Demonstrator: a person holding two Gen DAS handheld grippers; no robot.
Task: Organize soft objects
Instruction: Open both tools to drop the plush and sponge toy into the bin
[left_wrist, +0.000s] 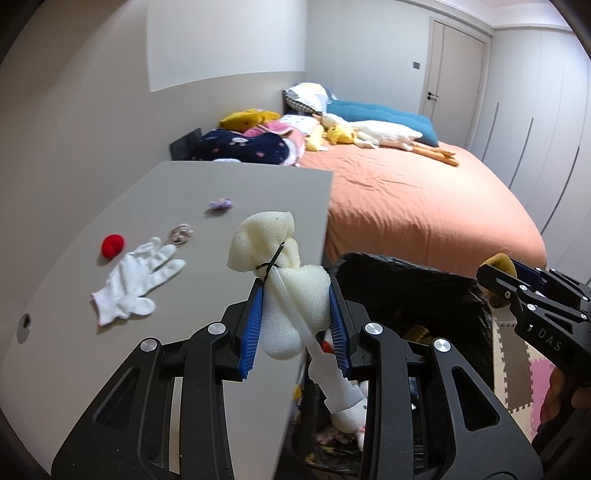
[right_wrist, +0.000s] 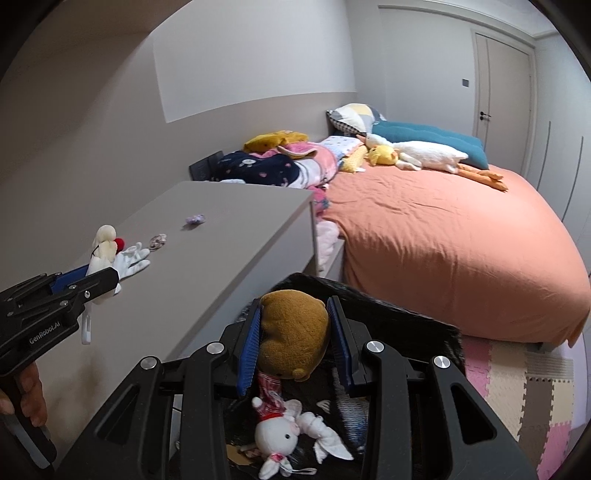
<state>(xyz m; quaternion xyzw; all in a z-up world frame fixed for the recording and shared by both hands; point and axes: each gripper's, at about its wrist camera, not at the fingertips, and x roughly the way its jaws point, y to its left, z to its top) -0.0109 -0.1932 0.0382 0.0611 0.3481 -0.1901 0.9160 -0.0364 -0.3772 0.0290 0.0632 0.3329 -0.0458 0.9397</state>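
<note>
Right tool grips brown plush over bin holding white bunny; left tool grips foam.

I see the black-lined bin wedged between worktop and bed, its mouth open above; glove and small items dot the worktop's far stretch.

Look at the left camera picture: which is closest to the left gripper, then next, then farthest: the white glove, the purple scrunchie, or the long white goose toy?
1. white glove, on the grey table, left of the left gripper.
2. purple scrunchie, farther up the table.
3. goose toy, far off on the bed.
</note>
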